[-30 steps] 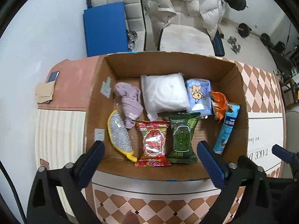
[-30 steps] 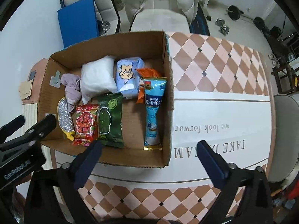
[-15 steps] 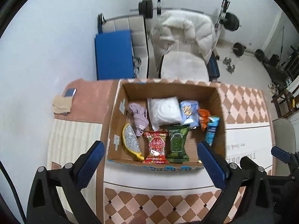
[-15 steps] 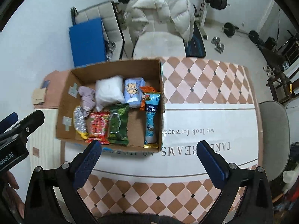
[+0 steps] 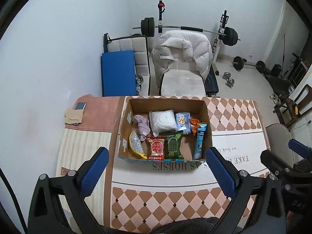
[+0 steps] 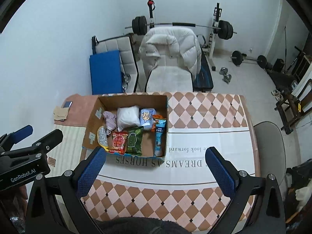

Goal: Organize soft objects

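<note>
An open cardboard box [image 5: 208, 128] stands on the table; it also shows in the right wrist view [image 6: 91, 124]. It holds a purple cloth [image 5: 143, 125], a white soft pack [image 5: 162, 120], a light blue pack [image 5: 183, 121], an orange packet [image 5: 194, 124], a blue tube pack [image 5: 199, 142], a green snack bag [image 5: 173, 146], a red snack bag [image 5: 156, 148] and a silver-yellow sponge [image 5: 135, 145]. My left gripper [image 5: 158, 167] is open and empty, high above and in front of the box. My right gripper [image 6: 156, 165] is open and empty too, to the box's right front.
The table [image 5: 175, 204] has a checkered and lettered cloth. A phone [image 5: 80, 105] and brown papers [image 5: 74, 115] lie at its far left. A chair with a white jacket [image 5: 183, 58], a blue mat [image 5: 118, 72] and weights stand behind.
Both grippers have pulled up and back from the box, which now looks smaller and farther. The box contents have not moved. Both grippers stay open.
</note>
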Tool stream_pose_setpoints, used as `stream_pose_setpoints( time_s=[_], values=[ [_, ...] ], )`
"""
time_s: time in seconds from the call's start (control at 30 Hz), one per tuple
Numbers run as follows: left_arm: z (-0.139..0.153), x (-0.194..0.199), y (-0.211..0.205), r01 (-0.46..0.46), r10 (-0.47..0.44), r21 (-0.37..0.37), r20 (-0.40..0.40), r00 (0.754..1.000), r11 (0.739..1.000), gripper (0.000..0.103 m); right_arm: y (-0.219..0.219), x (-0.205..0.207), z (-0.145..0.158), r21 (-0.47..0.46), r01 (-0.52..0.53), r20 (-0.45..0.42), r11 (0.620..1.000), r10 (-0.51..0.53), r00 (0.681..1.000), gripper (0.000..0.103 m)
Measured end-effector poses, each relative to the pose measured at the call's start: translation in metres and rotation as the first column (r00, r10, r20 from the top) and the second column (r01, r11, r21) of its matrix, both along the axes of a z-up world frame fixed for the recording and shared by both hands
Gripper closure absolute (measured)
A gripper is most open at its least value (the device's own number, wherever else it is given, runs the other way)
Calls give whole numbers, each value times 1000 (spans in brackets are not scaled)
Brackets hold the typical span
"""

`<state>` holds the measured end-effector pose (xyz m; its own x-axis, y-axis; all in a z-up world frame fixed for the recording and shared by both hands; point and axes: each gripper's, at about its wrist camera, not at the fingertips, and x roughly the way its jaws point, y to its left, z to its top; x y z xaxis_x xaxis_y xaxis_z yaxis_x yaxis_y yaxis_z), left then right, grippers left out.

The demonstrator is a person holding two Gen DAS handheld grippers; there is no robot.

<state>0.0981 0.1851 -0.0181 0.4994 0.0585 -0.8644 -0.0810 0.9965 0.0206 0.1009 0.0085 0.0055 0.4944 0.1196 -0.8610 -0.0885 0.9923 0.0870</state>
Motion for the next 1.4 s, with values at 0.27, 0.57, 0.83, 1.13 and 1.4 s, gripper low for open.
stream_pose_setpoints(
  time_s=[0.27,0.57,0.83,1.13,1.4],
  values=[
    [23,-17,-8,15,-16,8,40,999,1000,1,-9,-18,23,-19,-6,33,1000,6,999,0],
    [18,-19,-7,-3,4,-14,49,999,1000,0,-13,-13,19,-51,32,38,998,-30,999,0],
    [10,-20,-6,-24,24,-12,36,999,1000,0,-12,-12,14,-92,41,42,995,-38,998,0],
    [8,-23,-6,-32,32,-12,44,998,999,0,-13,-14,16,-96,39,45,995,-35,998,0],
    [9,-27,-6,-34,34,-6,40,999,999,0,-13,-15,17,-98,38,45,994,-34,998,0]
  ],
)
